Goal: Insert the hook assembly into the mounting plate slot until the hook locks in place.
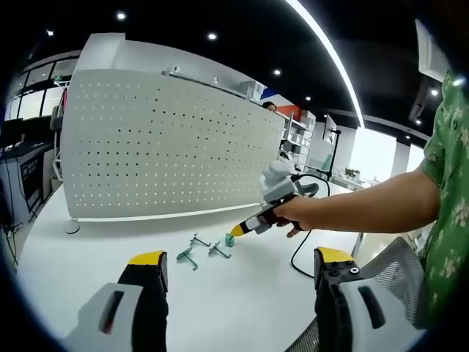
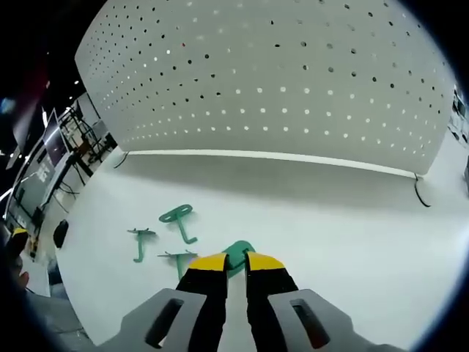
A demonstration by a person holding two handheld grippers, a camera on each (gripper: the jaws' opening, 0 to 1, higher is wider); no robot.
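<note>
Pinching a green hook (image 2: 237,254) on the white counter (image 2: 352,235), the right gripper (image 2: 229,262) has its jaws closed on it, while the left gripper (image 1: 234,265) waits wide open. Three more hooks (image 2: 177,219) lie just beside it. It looks like the pick-up step; next, lift the hook to the holey white board (image 2: 278,81) behind.

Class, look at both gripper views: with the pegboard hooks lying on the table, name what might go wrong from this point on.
1. The right gripper has its fingers nearly closed around the edge of one green hook; such a shallow hold might let it slip or twist.
2. Three loose hooks lie close beside it and may get knocked.
3. The perforated panel has many alike holes, so the hook may miss its intended hole.
</note>
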